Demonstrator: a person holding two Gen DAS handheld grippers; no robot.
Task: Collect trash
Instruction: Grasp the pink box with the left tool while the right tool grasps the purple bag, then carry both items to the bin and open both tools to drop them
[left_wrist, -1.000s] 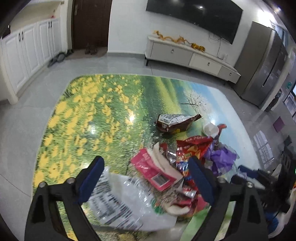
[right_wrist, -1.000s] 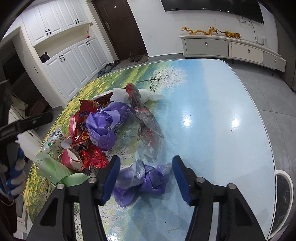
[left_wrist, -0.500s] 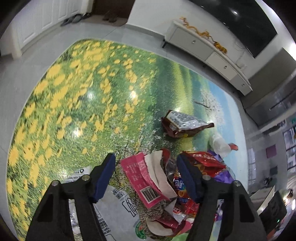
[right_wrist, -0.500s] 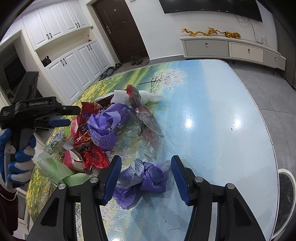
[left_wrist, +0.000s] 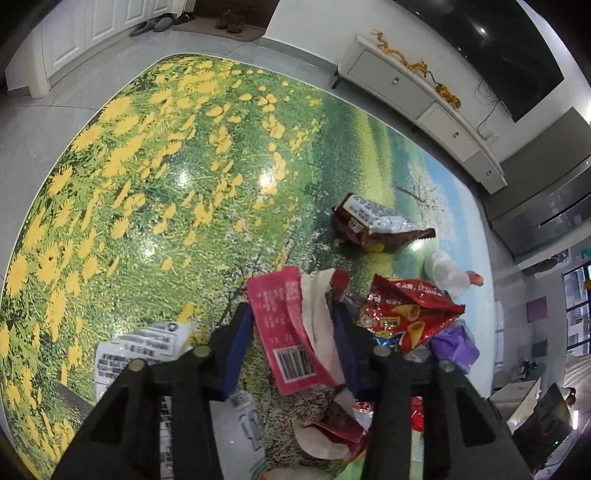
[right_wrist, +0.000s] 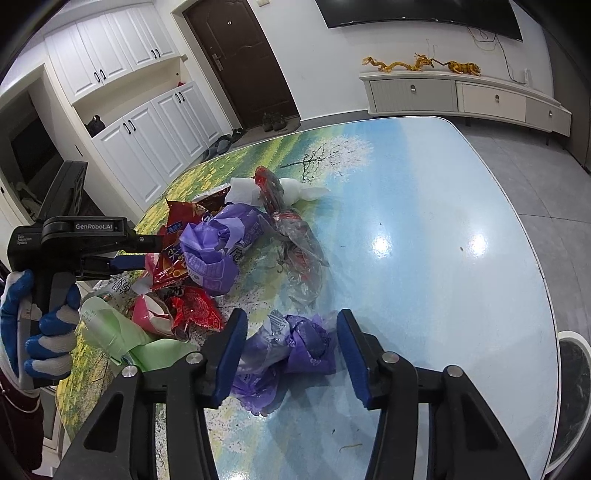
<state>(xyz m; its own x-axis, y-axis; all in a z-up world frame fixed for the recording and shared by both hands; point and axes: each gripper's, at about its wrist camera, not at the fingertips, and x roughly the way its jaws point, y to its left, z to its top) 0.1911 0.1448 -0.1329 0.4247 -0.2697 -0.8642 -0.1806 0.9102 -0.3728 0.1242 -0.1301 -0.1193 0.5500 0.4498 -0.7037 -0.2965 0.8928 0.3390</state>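
A pile of wrappers lies on the printed table (left_wrist: 155, 177). My left gripper (left_wrist: 291, 325) is open, its blue pads on either side of a pink wrapper (left_wrist: 280, 332) with a barcode and white lining. A red snack bag (left_wrist: 410, 314) and a brown bag (left_wrist: 373, 225) lie beyond. It also shows in the right wrist view (right_wrist: 129, 254), held by a gloved hand. My right gripper (right_wrist: 290, 332) is open around a crumpled purple bag (right_wrist: 295, 350), pads not touching it. A larger purple bag (right_wrist: 214, 251) and clear plastic (right_wrist: 299, 254) lie ahead.
A white printed bag (left_wrist: 136, 354) lies left of my left gripper. A light green bag (right_wrist: 122, 332) lies at the table's near left edge. White crumpled plastic (right_wrist: 295, 190) sits far in the pile. A cabinet (right_wrist: 461, 96) stands behind the table.
My left gripper has dropped and moved forward over the pile and narrowed around the pink wrapper. My right gripper has barely moved.
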